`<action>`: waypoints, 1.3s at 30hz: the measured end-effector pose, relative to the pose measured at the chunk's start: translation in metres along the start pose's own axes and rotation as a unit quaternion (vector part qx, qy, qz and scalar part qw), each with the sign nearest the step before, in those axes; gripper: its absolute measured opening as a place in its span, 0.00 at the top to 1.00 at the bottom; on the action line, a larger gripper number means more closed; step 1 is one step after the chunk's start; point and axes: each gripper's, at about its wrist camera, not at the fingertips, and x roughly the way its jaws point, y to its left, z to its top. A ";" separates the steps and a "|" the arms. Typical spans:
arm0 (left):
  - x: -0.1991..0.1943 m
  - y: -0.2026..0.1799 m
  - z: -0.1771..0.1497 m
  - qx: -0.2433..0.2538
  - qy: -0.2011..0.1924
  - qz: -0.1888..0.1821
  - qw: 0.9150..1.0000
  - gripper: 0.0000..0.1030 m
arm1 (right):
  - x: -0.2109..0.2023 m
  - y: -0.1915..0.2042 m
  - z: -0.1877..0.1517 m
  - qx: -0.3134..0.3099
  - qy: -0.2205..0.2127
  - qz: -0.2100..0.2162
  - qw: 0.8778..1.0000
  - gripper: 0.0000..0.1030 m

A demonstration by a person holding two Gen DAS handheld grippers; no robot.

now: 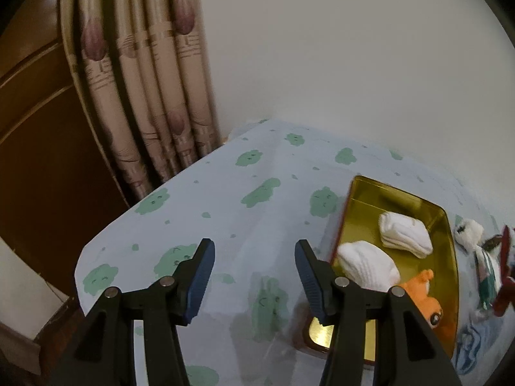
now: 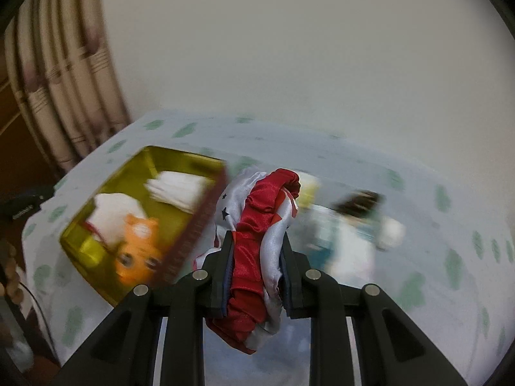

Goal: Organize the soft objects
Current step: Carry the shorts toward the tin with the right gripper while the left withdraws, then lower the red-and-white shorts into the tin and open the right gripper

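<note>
A gold tin tray lies on a table with a pale cloth printed with green blobs. In it are two rolled white socks and an orange plush toy. My right gripper is shut on a red and white satin scrunchie, held above the table just right of the tray; the scrunchie also shows at the right edge of the left wrist view. My left gripper is open and empty, over the cloth left of the tray.
A white and teal soft doll and a blue cloth lie right of the tray. A curtain and brown wooden panel stand at the left, a white wall behind. The table's left edge is near.
</note>
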 end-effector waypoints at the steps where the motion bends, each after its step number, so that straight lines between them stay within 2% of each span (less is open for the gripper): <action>1: 0.000 0.001 0.000 0.001 -0.004 0.008 1.000 0.48 | 0.007 0.011 0.006 -0.008 0.000 0.007 1.000 0.79; 4: 0.000 0.004 0.000 0.004 -0.010 0.026 1.000 0.48 | 0.029 0.044 0.025 -0.030 0.005 0.031 0.999 0.79; 7: 0.004 0.007 0.001 -0.005 -0.003 0.016 1.000 0.48 | 0.050 0.073 0.043 -0.049 0.012 0.048 0.998 0.79; 12: 0.009 0.006 0.000 -0.002 0.006 0.025 1.000 0.48 | 0.079 0.106 0.060 -0.079 0.026 0.054 0.995 0.79; 17: 0.010 0.009 0.001 -0.009 0.002 0.025 1.000 0.48 | 0.099 0.120 0.069 -0.088 0.036 0.060 0.994 0.79; 22: 0.017 0.012 0.000 -0.016 0.018 0.023 0.999 0.48 | 0.117 0.128 0.073 -0.096 0.046 0.057 0.993 0.79; 30: 0.018 0.011 0.000 -0.017 0.020 0.022 0.999 0.48 | 0.128 0.131 0.073 -0.099 0.058 0.057 0.992 0.77; 32: 0.018 0.011 0.001 -0.018 0.021 0.021 0.999 0.48 | 0.128 0.130 0.073 -0.100 0.057 0.057 0.992 0.75; 39: 0.019 0.011 0.001 -0.019 0.023 0.020 0.999 0.48 | 0.121 0.126 0.075 -0.088 0.044 0.051 0.994 0.53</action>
